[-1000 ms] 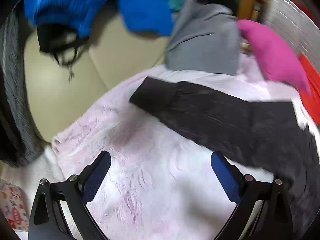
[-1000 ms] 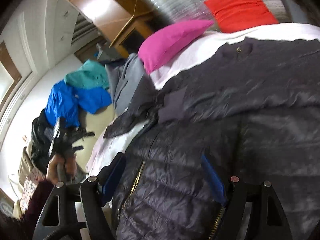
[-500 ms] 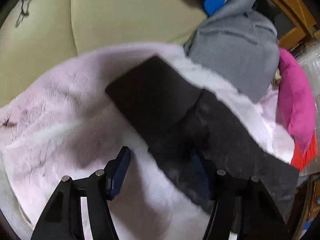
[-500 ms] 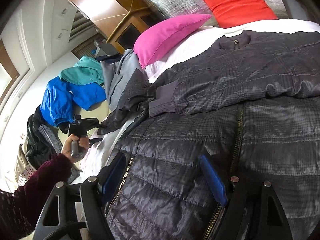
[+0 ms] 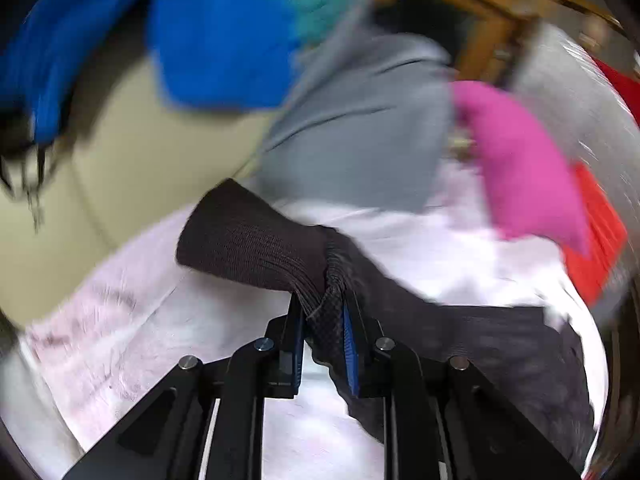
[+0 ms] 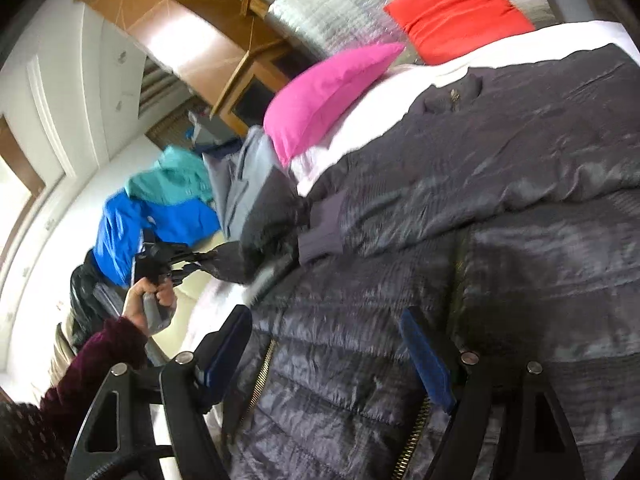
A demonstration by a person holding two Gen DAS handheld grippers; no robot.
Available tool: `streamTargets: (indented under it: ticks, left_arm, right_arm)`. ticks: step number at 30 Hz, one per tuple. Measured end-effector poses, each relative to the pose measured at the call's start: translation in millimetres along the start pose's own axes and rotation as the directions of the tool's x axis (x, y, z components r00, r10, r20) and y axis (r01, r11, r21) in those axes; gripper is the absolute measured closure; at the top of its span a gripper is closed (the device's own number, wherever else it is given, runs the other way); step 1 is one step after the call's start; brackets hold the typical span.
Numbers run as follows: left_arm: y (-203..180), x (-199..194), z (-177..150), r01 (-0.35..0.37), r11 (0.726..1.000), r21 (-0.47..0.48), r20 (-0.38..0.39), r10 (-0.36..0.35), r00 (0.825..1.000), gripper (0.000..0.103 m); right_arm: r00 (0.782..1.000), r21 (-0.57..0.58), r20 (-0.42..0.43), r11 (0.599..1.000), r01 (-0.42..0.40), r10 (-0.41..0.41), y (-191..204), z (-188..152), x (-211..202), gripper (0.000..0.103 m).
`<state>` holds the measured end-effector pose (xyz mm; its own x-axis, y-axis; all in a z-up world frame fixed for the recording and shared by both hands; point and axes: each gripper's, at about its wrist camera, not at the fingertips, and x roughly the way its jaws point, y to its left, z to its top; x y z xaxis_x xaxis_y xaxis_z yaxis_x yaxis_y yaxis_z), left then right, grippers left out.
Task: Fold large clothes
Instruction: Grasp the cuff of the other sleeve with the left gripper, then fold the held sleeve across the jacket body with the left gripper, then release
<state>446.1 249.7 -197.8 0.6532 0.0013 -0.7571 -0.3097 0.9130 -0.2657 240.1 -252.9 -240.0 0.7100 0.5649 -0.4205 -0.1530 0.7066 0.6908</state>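
A dark quilted puffer jacket (image 6: 460, 240) lies spread on a pale pink blanket (image 5: 140, 320). One sleeve is folded across its chest. My left gripper (image 5: 324, 320) is shut on the other sleeve (image 5: 460, 328) just behind its ribbed knit cuff (image 5: 252, 244) and holds it lifted off the blanket. That gripper also shows in the right wrist view (image 6: 188, 260), at the jacket's far left. My right gripper (image 6: 332, 352) is open over the jacket's front near the brass zipper (image 6: 260, 376); nothing is between its blue pads.
A magenta pillow (image 6: 324, 96) and a red pillow (image 6: 456, 8) lie at the head of the blanket. A grey garment (image 5: 360, 128), blue (image 5: 224, 44) and teal clothes pile on a cream sofa (image 5: 132, 168). Wooden furniture stands behind.
My left gripper has come down on the outstretched sleeve, closed on it behind the cuff and lifted it. My right gripper stays open over the jacket front.
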Motion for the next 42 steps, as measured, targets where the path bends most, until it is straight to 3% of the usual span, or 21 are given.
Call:
streamTargets:
  ticks: [5,7,11,16,22,24,28,29,31,32,34,35,37,40,42]
  left_arm:
    - [-101.2,-68.5,-2.5,0.125,0.968,0.215,0.066,-0.143,0.988,0.086]
    - [-151.2,-95.6,-15.2,0.173,0.935,0.309,0.066,-0.203,0.977,0.086]
    - [-224.0,-122.5,-42.0,0.267,0.870,0.414,0.024,-0.303,0.953,0.086]
    - [-313.0,-131.8,-87.0,0.397,0.780,0.484,-0.093,-0.405,0.909,0.086]
    - [-397.6,-124.7,-154.8,0.500,0.700,0.510,-0.237,-0.445,0.864,0.086]
    - [-418.7,-114.7,-177.2,0.510,0.681,0.526,-0.269,-0.435,0.859,0.086]
    - [-433.8,-92.6,-213.7,0.518,0.671,0.531,-0.339,-0.393,0.855,0.083]
    - [-433.5,-85.3,-222.5,0.534,0.666,0.521,-0.381,-0.379,0.844,0.079]
    - [-427.5,-79.7,-235.0,0.591,0.643,0.487,-0.469,-0.377,0.798,0.072]
    - [-424.4,-80.1,-239.7,0.627,0.619,0.474,-0.514,-0.383,0.767,0.067]
    - [-419.3,-89.7,-239.1,0.659,0.574,0.487,-0.529,-0.407,0.745,0.059]
    - [-411.9,-99.3,-234.6,0.664,0.552,0.503,-0.511,-0.429,0.744,0.052]
    - [-394.0,-115.3,-221.1,0.656,0.540,0.527,-0.458,-0.470,0.755,0.041]
    - [-371.6,-120.0,-195.3,0.562,0.582,0.588,-0.340,-0.453,0.824,0.033]
    - [-346.7,-113.6,-176.7,0.462,0.630,0.624,-0.266,-0.385,0.884,0.032]
  right_arm:
    - [0.988,0.005,0.144,0.998,0.060,-0.060,-14.0,26.9,-54.7,0.023]
    - [0.976,0.023,0.199,0.996,0.088,-0.091,-24.7,35.7,-78.5,0.023]
    - [0.946,0.082,0.286,0.987,0.135,-0.153,-50.6,48.4,-126.0,0.023]
    - [0.901,0.143,0.371,0.972,0.186,-0.227,-74.9,54.0,-181.1,0.023]
    - [0.862,0.198,0.422,0.956,0.217,-0.283,-94.4,50.8,-228.0,0.023]
    - [0.853,0.217,0.427,0.950,0.224,-0.299,-100.9,47.8,-236.6,0.023]
    - [0.849,0.244,0.420,0.941,0.236,-0.322,-113.0,43.8,-248.4,0.023]
    - [0.850,0.246,0.416,0.939,0.239,-0.325,-114.6,43.6,-249.9,0.023]
    - [0.853,0.249,0.407,0.938,0.240,-0.326,-118.0,42.2,-251.1,0.023]
    - [0.855,0.251,0.402,0.937,0.241,-0.328,-120.1,41.3,-250.6,0.023]
    - [0.863,0.254,0.385,0.936,0.243,-0.328,-120.9,41.2,-245.7,0.023]
    - [0.867,0.252,0.377,0.937,0.244,-0.327,-120.4,41.4,-242.3,0.023]
    - [0.879,0.238,0.351,0.938,0.251,-0.324,-116.3,43.2,-233.0,0.023]
    - [0.907,0.232,0.296,0.944,0.235,-0.299,-113.8,48.5,-215.0,0.023]
    - [0.926,0.242,0.255,0.946,0.217,-0.277,-116.7,56.6,-201.0,0.023]
